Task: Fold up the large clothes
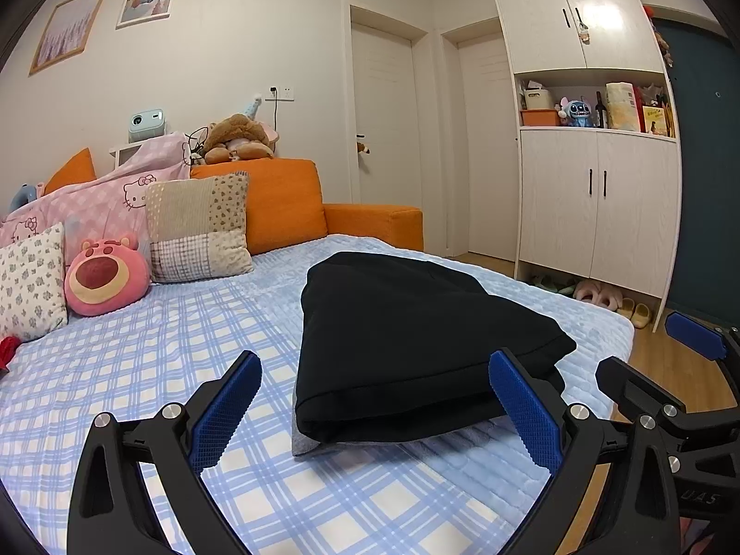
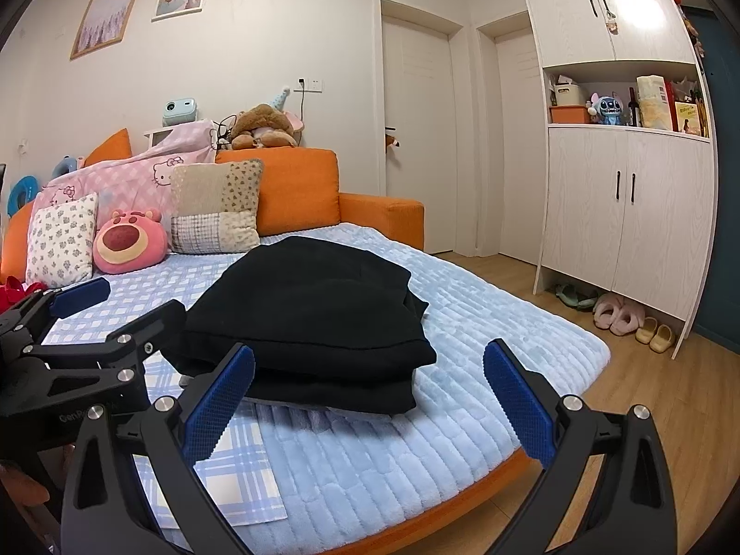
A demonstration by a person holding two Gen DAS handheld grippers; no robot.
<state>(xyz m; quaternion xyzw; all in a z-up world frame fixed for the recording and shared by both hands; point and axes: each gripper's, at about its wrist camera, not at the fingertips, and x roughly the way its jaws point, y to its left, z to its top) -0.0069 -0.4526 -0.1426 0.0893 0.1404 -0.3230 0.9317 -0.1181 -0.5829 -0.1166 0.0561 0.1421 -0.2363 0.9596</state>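
Left wrist view: the left claw [image 1: 377,409] stands wide open and empty, its blue knurled pads flanking the near end of the garment [image 1: 416,347]. The garment is a thick, matte black fold, roughly rectangular, with a grey inner layer peeking out at its near edge. It lies on the bed [image 1: 138,370], partly on a flat blue-and-white plaid sheet, partly on a ribbed, fluffy pale-blue blanket [image 1: 555,323]. The right claw [image 1: 656,351] shows at the right, also spread apart.

Right wrist view: the right claw [image 2: 370,404] gapes wide, holding nothing, just short of the garment [image 2: 305,305], which seems stacked in two soft layers. The left claw [image 2: 125,300] is at the left, apparently open beside the fabric's near-left edge. Cushions [image 2: 215,206] sit far left.
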